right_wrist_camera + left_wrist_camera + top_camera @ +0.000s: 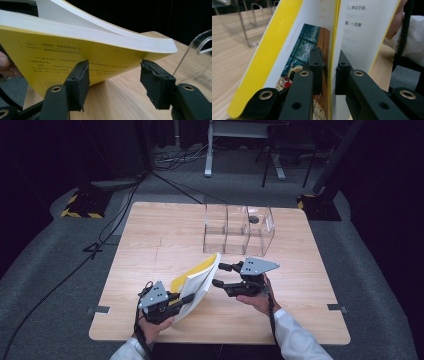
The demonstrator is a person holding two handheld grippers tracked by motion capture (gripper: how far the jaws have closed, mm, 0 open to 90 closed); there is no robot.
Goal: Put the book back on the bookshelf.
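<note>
Spanning grey carpet [45,270], pale wooden table [165,235].

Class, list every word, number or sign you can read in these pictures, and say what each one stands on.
"一直翻": on a white page of the yellow book, left gripper view.
Line above it, ending "黄瓜甘油" as far as it can be made out: same page, partly cut off.
Embossed line along the book's yellow cover edge: too faint to read.
Printed lines on the yellow back cover, right gripper view: too small and blurred.
</note>
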